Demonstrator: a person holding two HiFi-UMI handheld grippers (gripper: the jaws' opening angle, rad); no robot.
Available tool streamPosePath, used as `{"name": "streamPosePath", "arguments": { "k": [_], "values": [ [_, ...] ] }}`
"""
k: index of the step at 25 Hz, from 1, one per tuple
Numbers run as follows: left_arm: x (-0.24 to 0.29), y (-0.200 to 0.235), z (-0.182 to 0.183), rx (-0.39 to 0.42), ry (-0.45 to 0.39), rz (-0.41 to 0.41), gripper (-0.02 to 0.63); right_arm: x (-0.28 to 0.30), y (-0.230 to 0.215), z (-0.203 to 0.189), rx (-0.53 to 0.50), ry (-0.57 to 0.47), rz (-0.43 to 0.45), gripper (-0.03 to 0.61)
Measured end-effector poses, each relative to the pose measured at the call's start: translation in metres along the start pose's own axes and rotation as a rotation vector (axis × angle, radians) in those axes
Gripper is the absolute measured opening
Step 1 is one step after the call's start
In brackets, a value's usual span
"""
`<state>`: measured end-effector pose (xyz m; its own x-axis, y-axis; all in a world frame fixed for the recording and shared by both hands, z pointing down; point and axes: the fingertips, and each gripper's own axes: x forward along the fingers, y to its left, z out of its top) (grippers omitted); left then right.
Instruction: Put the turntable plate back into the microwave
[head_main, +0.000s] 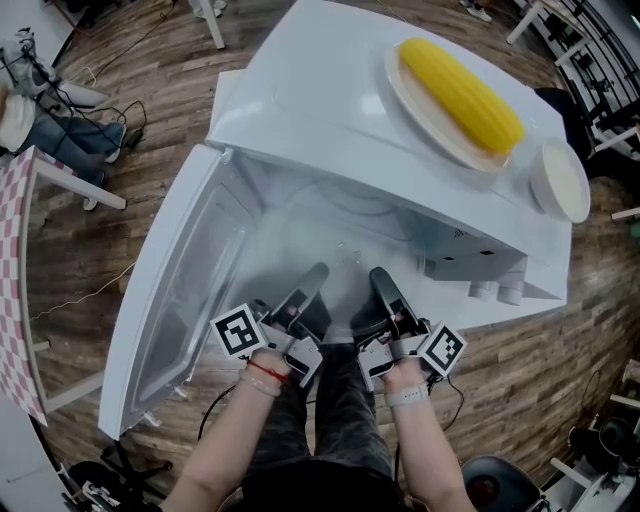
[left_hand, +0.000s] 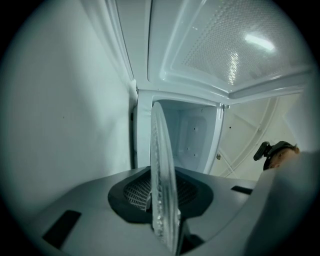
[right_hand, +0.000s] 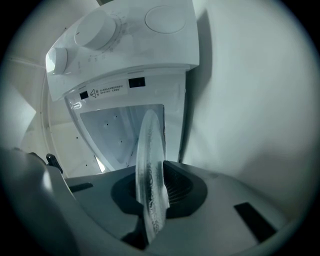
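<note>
My left gripper (head_main: 312, 282), right gripper (head_main: 384, 284) both clamped on glass turntable plate (left_hand: 163, 192), held level at open microwave (head_main: 320, 90) mouth. Risks: slick rim slipping from pads; uneven push knocking plate against cavity wall.

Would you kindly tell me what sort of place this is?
Probably a lab or test room, not a home kitchen: loose cables trail over the wood-plank floor around the microwave, and metal frames stand nearby.
</note>
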<state>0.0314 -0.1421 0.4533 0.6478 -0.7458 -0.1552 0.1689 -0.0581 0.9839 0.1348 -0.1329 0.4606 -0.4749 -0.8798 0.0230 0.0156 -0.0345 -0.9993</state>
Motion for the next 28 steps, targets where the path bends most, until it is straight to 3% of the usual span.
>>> {"name": "streamPosePath", "arguments": {
  "k": [12, 28],
  "values": [
    [-0.004, 0.002, -0.022, -0.039, 0.036, -0.003, 0.077, 0.004, -0.006, 0.006, 0.048, -0.067, -0.01, 0.04],
    [-0.002, 0.008, -0.021, -0.08, 0.022, 0.02, 0.043, 0.011, -0.004, 0.011, 0.021, -0.088, -0.001, 0.04]
  ]
}}
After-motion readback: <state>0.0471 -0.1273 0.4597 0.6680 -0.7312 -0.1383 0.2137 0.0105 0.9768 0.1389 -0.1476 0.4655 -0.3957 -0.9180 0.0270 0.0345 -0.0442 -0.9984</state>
